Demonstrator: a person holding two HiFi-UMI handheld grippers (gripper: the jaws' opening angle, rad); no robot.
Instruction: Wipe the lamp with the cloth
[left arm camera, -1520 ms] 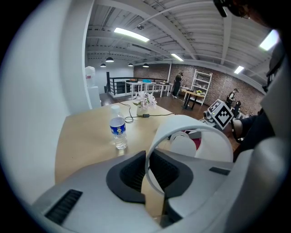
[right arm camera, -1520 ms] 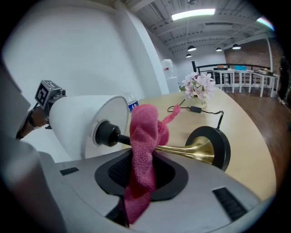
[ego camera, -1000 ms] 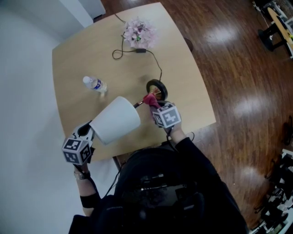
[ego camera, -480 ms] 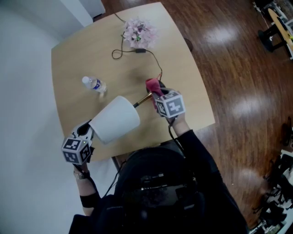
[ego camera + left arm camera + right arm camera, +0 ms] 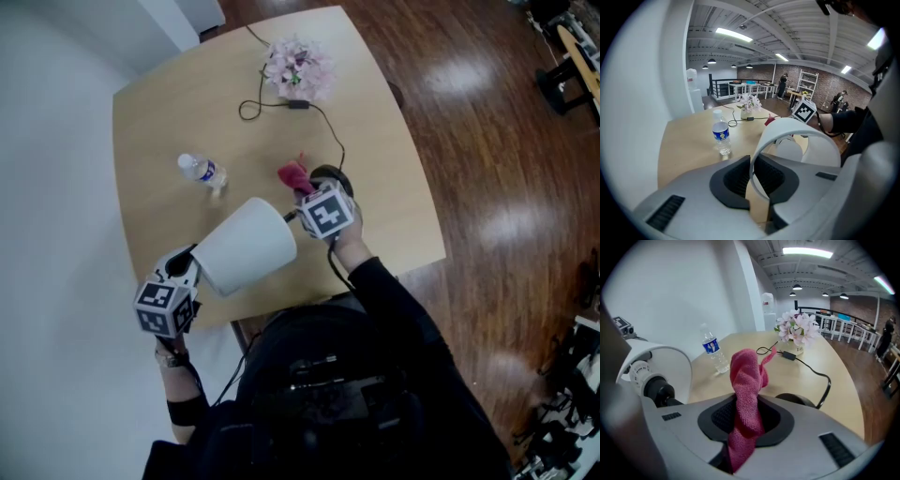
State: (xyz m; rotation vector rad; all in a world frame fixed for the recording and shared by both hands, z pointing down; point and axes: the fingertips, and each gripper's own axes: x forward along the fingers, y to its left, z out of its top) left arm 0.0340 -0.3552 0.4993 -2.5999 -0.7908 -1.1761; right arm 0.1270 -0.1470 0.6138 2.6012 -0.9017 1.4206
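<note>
So the left gripper (image 5: 752, 180) has its jaws closed down narrow on the rim of the white lampshade (image 5: 246, 246); the thin edge of the shade runs right between the two dark pads. It holds the lamp tipped over, with the open mouth of the shade facing back toward the person. The right gripper (image 5: 745, 420) is pinched on a pink cloth (image 5: 746, 380). The cloth is bunched up between the pads, one end poking up past the tips and the other hanging down behind them. From the head view the cloth sits just left of the lamp's round black base (image 5: 330, 174), over the thin stem that runs from the base to the shade. In the right gripper view it stands free of the bulb socket (image 5: 651, 380) on the left, and I can't tell if it's touching the stem. I also can't tell whether the base is flat on the table (image 5: 169, 112) or lifted a bit. Further out, a small water bottle (image 5: 202, 172) with a blue label stands on the light wood table, well apart from the shade. A black cord (image 5: 328, 127) snakes from the base toward a bunch of pale pink flowers (image 5: 298, 67) near the far edge. Past the table there's shiny dark wood floor (image 5: 487, 141).
</note>
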